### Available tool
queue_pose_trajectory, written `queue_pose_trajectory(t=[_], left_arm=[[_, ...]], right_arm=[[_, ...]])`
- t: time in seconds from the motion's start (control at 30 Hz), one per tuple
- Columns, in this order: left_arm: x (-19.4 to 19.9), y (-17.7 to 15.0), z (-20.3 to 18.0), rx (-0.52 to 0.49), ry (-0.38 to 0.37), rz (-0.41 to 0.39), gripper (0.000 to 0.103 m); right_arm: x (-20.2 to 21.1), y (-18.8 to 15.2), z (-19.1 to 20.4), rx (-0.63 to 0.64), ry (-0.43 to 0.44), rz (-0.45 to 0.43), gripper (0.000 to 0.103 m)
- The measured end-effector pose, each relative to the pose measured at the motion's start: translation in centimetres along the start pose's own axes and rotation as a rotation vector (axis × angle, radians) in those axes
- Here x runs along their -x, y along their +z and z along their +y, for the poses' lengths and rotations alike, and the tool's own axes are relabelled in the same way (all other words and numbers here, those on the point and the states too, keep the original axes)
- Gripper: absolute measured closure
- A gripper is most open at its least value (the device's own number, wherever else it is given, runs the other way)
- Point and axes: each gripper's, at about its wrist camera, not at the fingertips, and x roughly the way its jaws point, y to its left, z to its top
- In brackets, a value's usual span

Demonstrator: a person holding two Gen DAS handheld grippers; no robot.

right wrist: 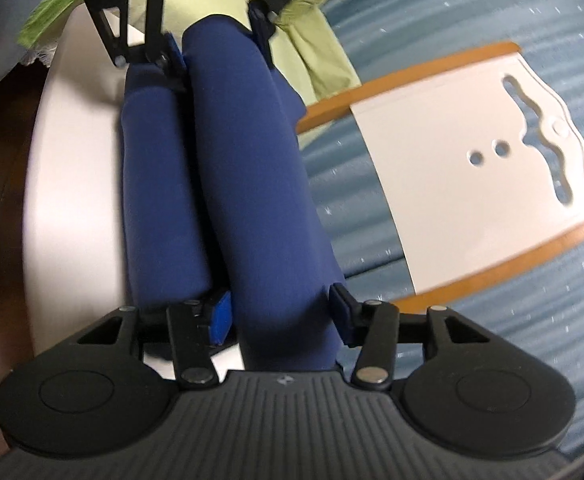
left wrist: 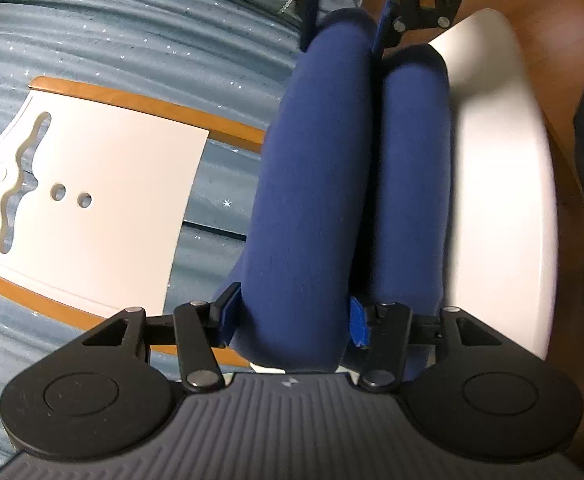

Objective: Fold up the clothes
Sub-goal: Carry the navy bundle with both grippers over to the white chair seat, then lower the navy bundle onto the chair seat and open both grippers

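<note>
Gripping from the left end, my left gripper (left wrist: 292,320) has its jaws about half spread and pressed against a fat roll of the navy garment (left wrist: 312,180). The cloth runs as a long doubled bundle from me to my right gripper (right wrist: 280,316), whose jaws pinch the far end of the same roll at a similar spread. Sweeping left to right: the blue-grey starred bedspread (left wrist: 92,40) fills the left. On it lies a white slotted panel (left wrist: 104,200) with orange wooden rails, just beside the bundle. Then comes the garment itself, with one lobe between my fingers and a second lobe lying alongside, outside both grips, on the white rounded tabletop (left wrist: 500,160). Past that is wooden floor (left wrist: 552,20) and a dark shape at the edge that I can't make out. My worry is that loose lobe: nothing clamps it, so a lift or swing could let it sag, peel open and undo the doubling, or slide off the curved rim toward the floor. The held roll is thick and soft, so with jaws this wide the grip looks shallow to me. If my two hands pull unevenly, one end could slip out. The panel's rail sits close enough to snag a trailing edge on the bedspread side. From the right wrist view, a green cloth (right wrist: 324,52) bunches right behind my left fingers and could get dragged along.
</note>
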Motion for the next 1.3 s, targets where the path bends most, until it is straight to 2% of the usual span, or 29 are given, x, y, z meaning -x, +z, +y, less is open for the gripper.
queue_pose_trajectory(t=[0.07, 0.1, 0.17, 0.27, 0.37, 0.43, 0.53, 0.67, 0.8, 0.87, 0.93, 1.1, 1.2, 1.3], left_arm=[[-0.6, -0.3, 0.7, -0.016, 0.015, 0.013, 0.052], [-0.8, -0.4, 1.5, -0.022, 0.048, 0.023, 0.053], [-1.0, 0.0, 2.2, -0.009, 0.085, 0.024, 0.053], [-1.7, 0.0, 1.5, 0.008, 0.07, 0.026, 0.052], [-1.5, 0.7, -0.6, 0.004, 0.04, 0.045, 0.051], [-1.5, -0.3, -1.8, 0.009, 0.076, 0.03, 0.05], [-1.4, -0.3, -1.3, 0.035, 0.092, 0.016, 0.046], [-0.8, -0.9, -0.8, 0.134, 0.089, -0.01, 0.045], [-0.9, -0.6, 0.7, 0.245, 0.092, 0.024, 0.045], [-0.9, -0.3, 1.6, 0.307, 0.083, 0.037, 0.049], [-0.9, 0.3, 1.6, 0.325, 0.077, 0.043, 0.056], [-0.5, 1.7, 1.5, 0.366, 0.062, 0.056, 0.057], [0.5, 2.8, 1.4, 0.317, 0.08, 0.055, 0.054], [0.7, 3.2, 0.5, 0.186, 0.183, 0.08, 0.044]], right_arm=[[-0.7, 0.1, -0.7, -0.015, 0.02, 0.004, 0.074], [-0.9, 0.2, -0.9, -0.023, 0.028, 0.008, 0.077], [-0.7, 0.9, -2.0, -0.065, 0.017, -0.005, 0.078], [-0.2, 1.4, -2.1, -0.092, -0.017, -0.023, 0.078], [-0.1, 1.9, 0.0, -0.079, 0.004, -0.024, 0.078], [-0.4, 1.8, 2.7, -0.036, 0.027, -0.009, 0.076], [-0.2, 1.9, 4.0, -0.04, -0.004, 0.001, 0.073], [0.0, 2.1, 4.5, -0.067, -0.027, 0.025, 0.069], [0.6, 1.7, 4.8, -0.093, -0.03, 0.03, 0.069], [0.7, 1.5, 4.9, -0.094, -0.033, 0.027, 0.069], [0.8, 1.3, 5.1, -0.084, -0.033, 0.02, 0.069], [0.8, 0.0, 4.2, -0.047, -0.005, 0.003, 0.069], [-0.4, 0.0, 3.1, -0.053, -0.01, 0.024, 0.068], [-0.4, 0.1, 3.0, -0.017, -0.03, 0.03, 0.065]])
